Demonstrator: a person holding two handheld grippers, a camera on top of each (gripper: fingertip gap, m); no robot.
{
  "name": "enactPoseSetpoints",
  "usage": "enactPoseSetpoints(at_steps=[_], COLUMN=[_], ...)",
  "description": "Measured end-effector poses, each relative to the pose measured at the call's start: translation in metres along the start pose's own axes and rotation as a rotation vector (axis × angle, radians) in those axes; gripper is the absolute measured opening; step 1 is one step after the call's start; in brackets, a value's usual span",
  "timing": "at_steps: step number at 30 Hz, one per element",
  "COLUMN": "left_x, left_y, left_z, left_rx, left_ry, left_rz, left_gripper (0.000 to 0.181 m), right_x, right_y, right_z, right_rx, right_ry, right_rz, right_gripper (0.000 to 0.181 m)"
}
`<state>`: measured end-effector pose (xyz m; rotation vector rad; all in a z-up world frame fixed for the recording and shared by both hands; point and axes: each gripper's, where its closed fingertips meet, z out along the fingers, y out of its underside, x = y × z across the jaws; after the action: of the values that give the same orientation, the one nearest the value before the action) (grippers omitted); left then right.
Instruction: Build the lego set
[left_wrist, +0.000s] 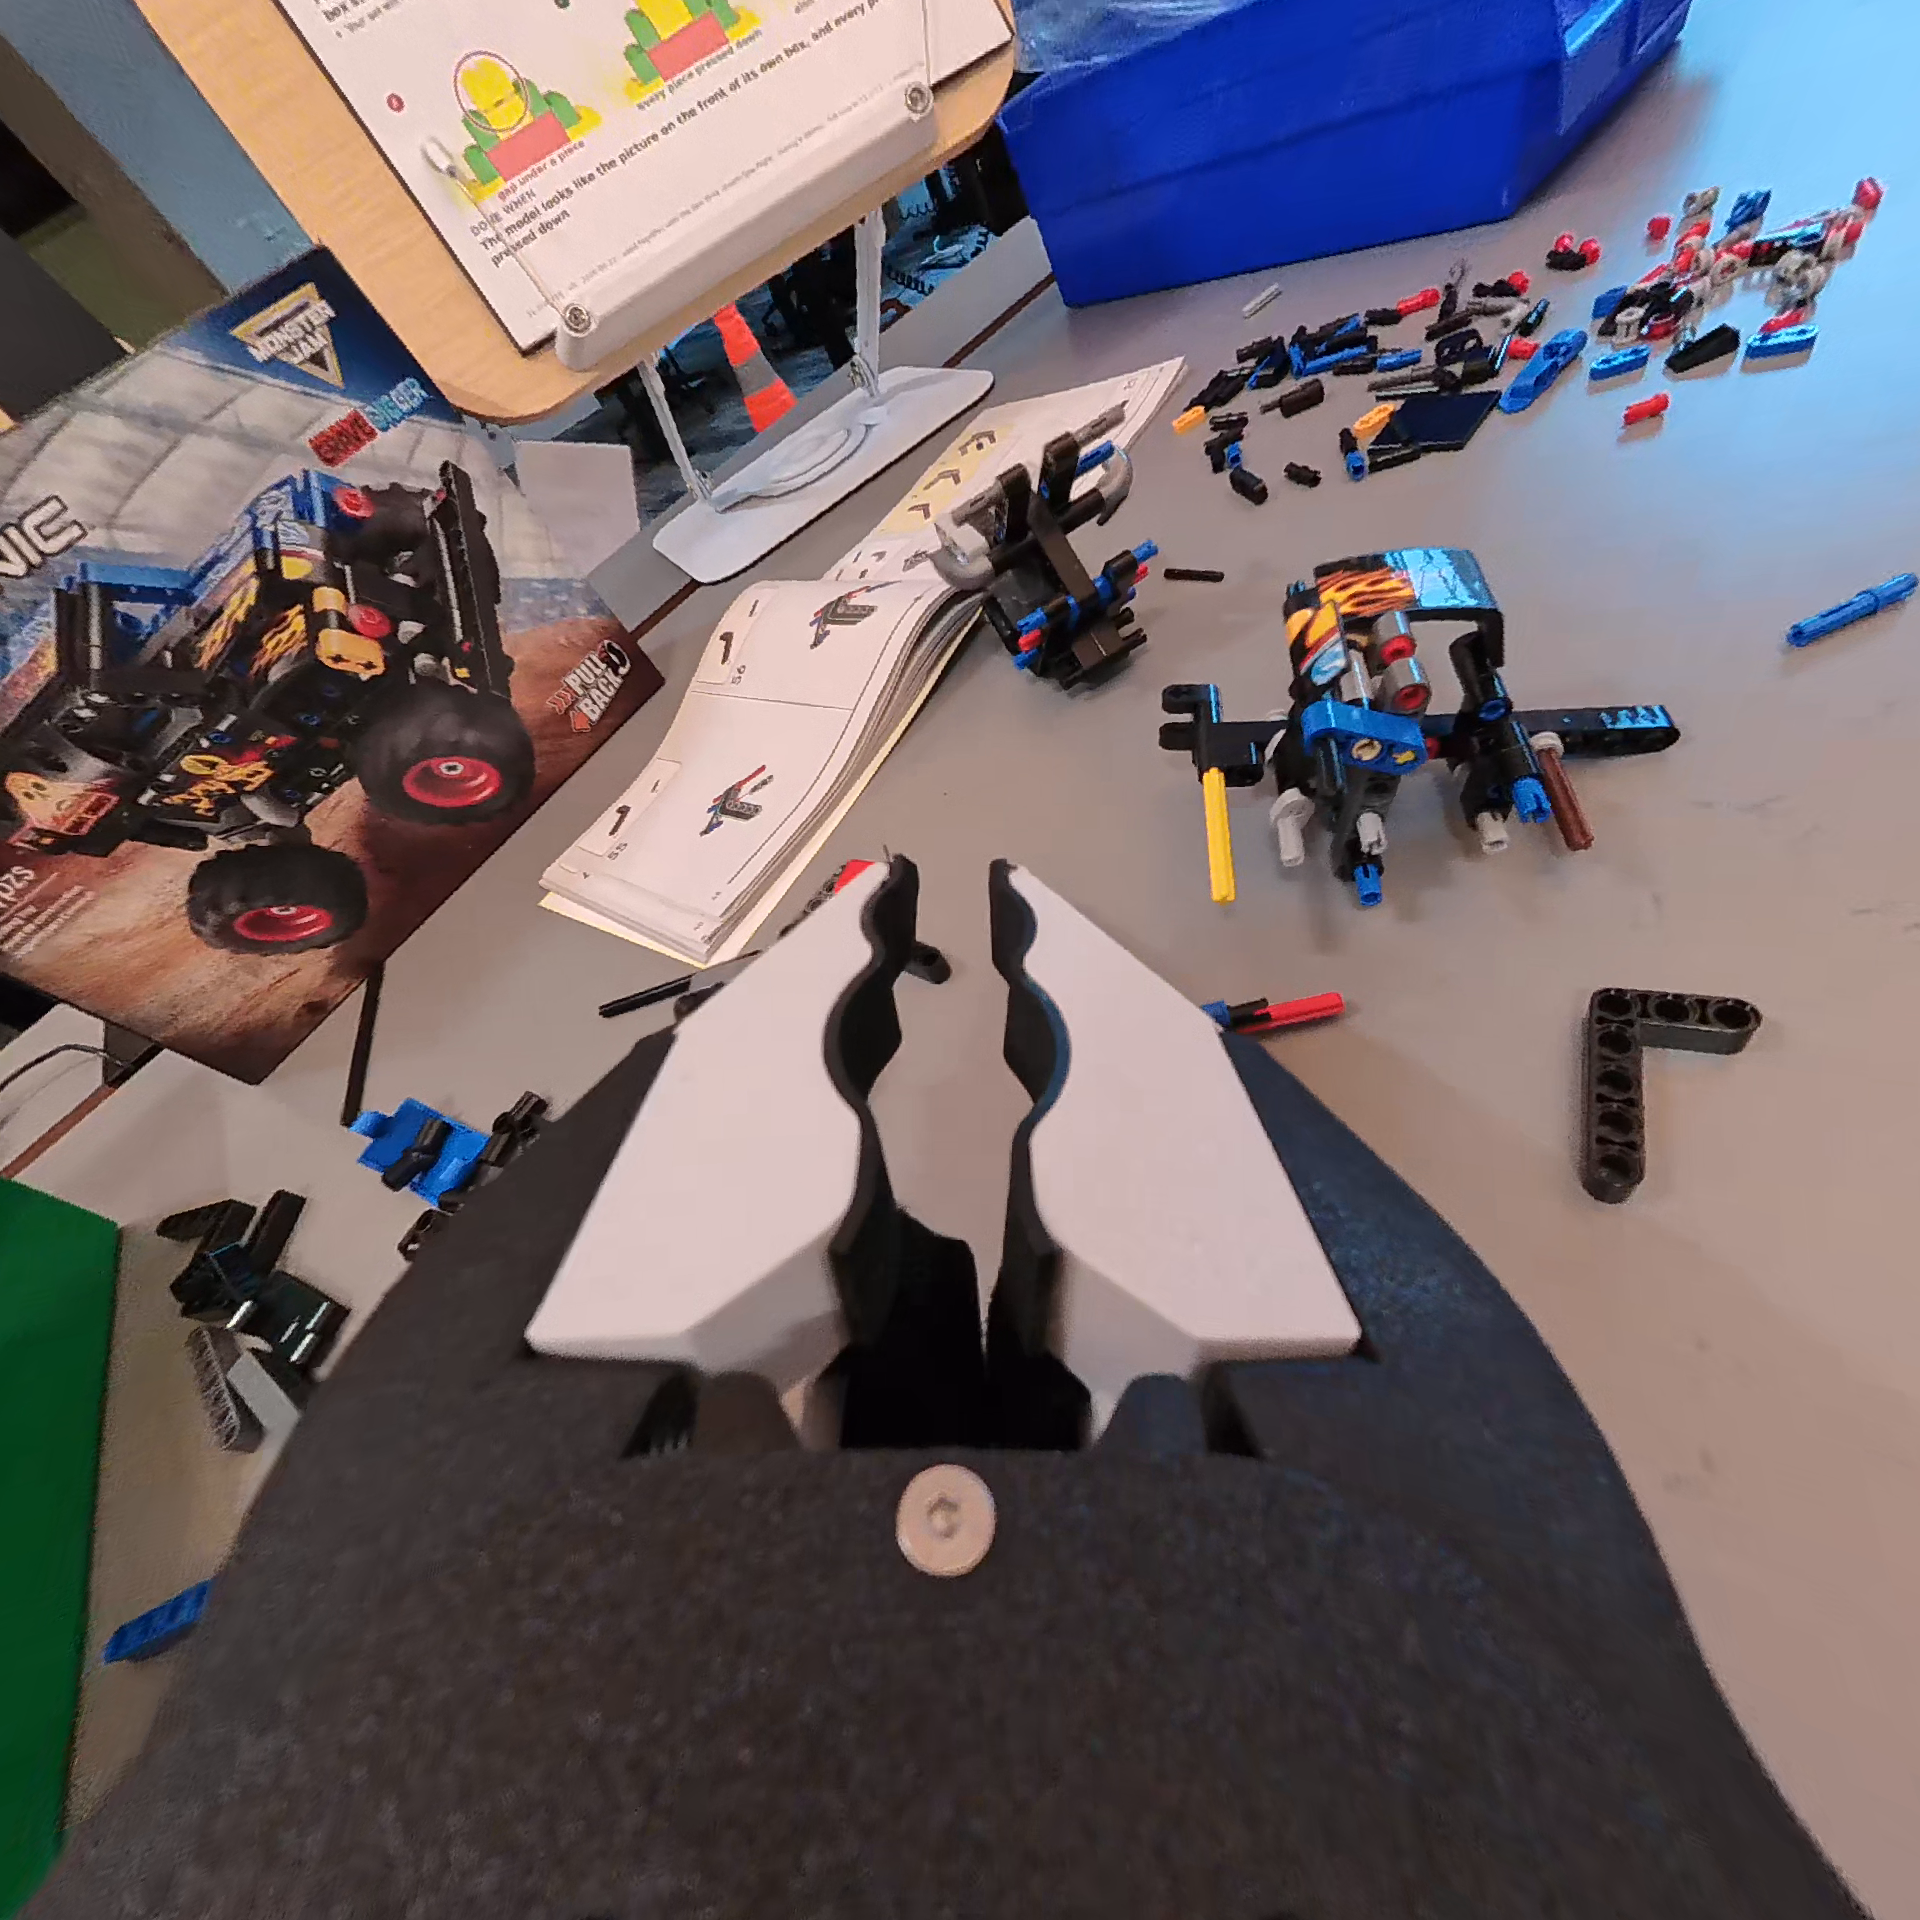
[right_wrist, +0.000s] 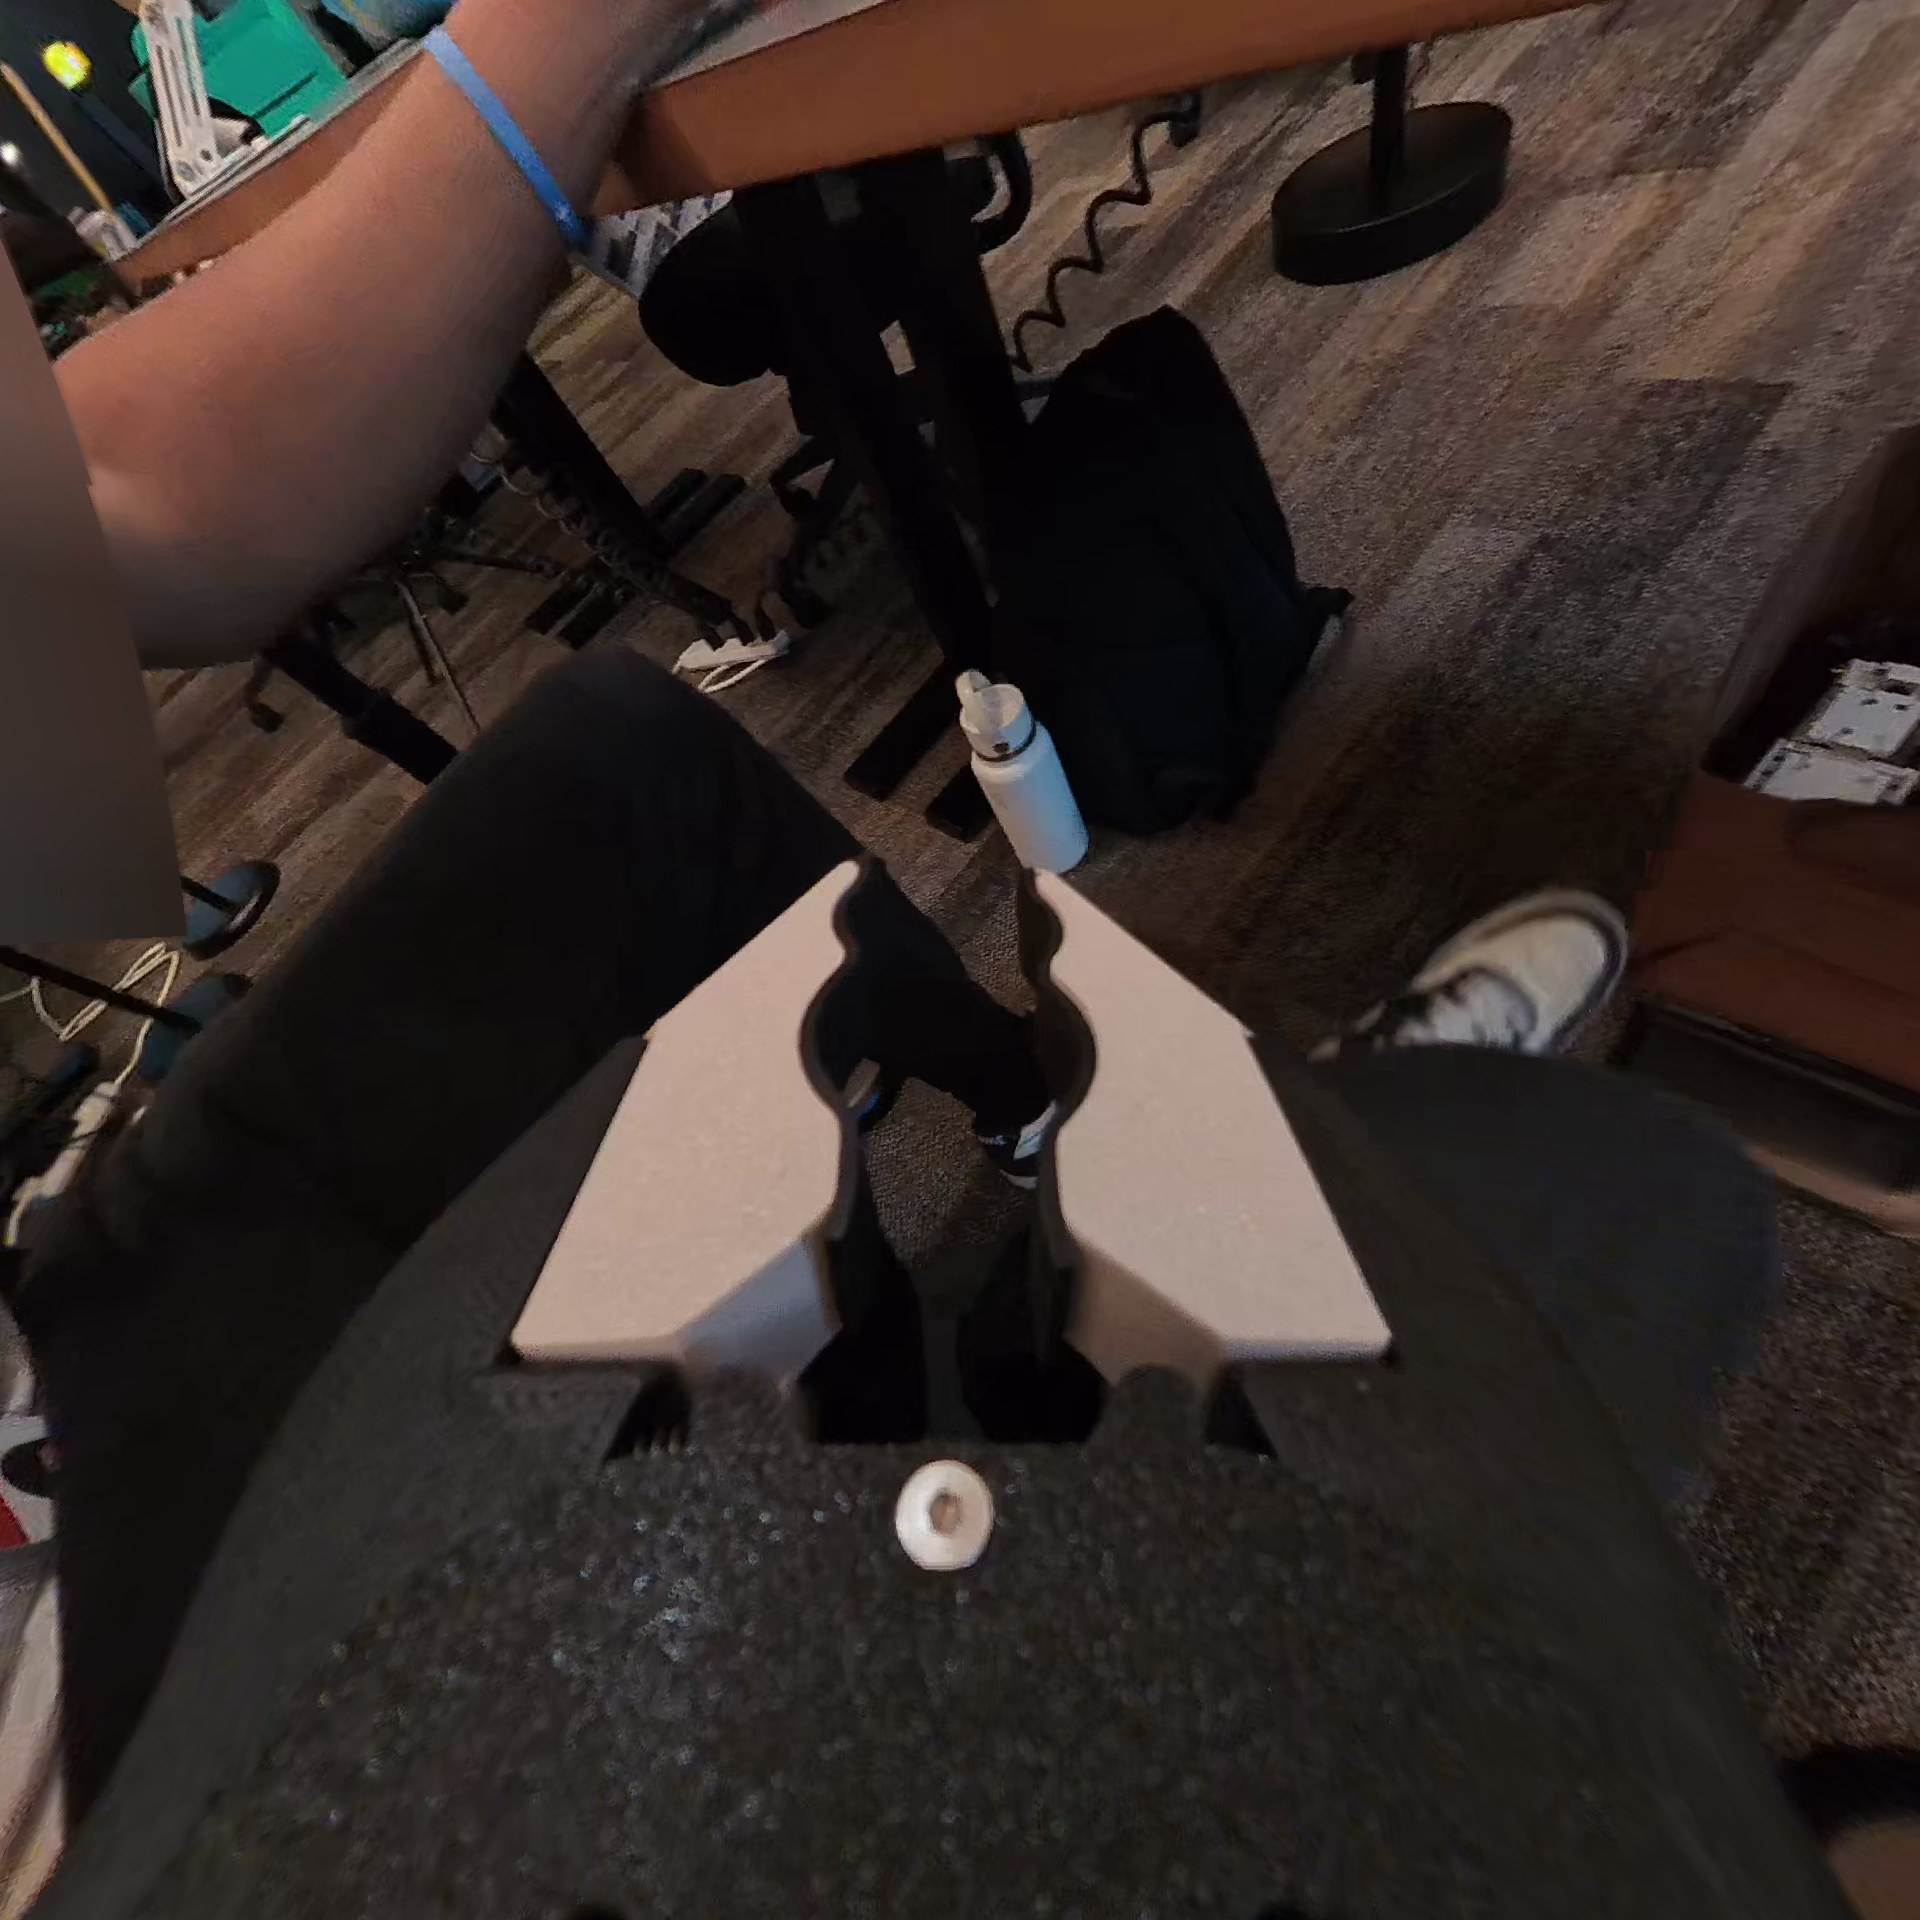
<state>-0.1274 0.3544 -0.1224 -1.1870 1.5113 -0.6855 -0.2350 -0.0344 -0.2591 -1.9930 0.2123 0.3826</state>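
In the left wrist view, a partly built model (left_wrist: 1382, 707) with flame stickers lies on the grey table (left_wrist: 1507, 1403). A smaller black and blue sub-assembly (left_wrist: 1060, 582) stands by the open instruction booklet (left_wrist: 790, 748). A black L-shaped beam (left_wrist: 1631, 1070) lies to the right. My left gripper (left_wrist: 953, 873) hovers above the table near the booklet, jaws slightly apart and empty. My right gripper (right_wrist: 948, 875) is open and empty, below table height, pointing at the carpet floor; no lego shows in its view.
Loose pieces (left_wrist: 1455, 353) are scattered at the back right by a blue bin (left_wrist: 1299, 135). The set's box (left_wrist: 249, 644) and a sheet stand (left_wrist: 644, 156) are at the left. A person's leg (right_wrist: 468, 987), shoe (right_wrist: 1507, 977), white bottle (right_wrist: 1023, 779) and backpack (right_wrist: 1143, 571) are under the table. The grippers' ends are close to 45 cm from one another.
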Motion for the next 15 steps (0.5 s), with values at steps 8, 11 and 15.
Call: enactPoseSetpoints(at_steps=[8,11,15], left_x=[-0.002,-0.002,-0.001], left_y=[0.003,0.004,0.004], left_z=[0.001,0.002,0.002], left_rx=[-0.015,-0.022,-0.026], left_ry=[-0.015,-0.016,-0.014], left_rz=[0.007,0.003,0.007], left_gripper=[0.012,0.012,0.012], right_x=[0.023,0.078,0.127], right_y=[0.024,0.053,0.079], right_z=[0.084,0.1,0.082], right_rx=[-0.086,-0.115,-0.163], right_ry=[-0.094,-0.008,0.071], right_rz=[-0.1,-0.145,-0.165], right_gripper=[0.024,0.023,0.024])
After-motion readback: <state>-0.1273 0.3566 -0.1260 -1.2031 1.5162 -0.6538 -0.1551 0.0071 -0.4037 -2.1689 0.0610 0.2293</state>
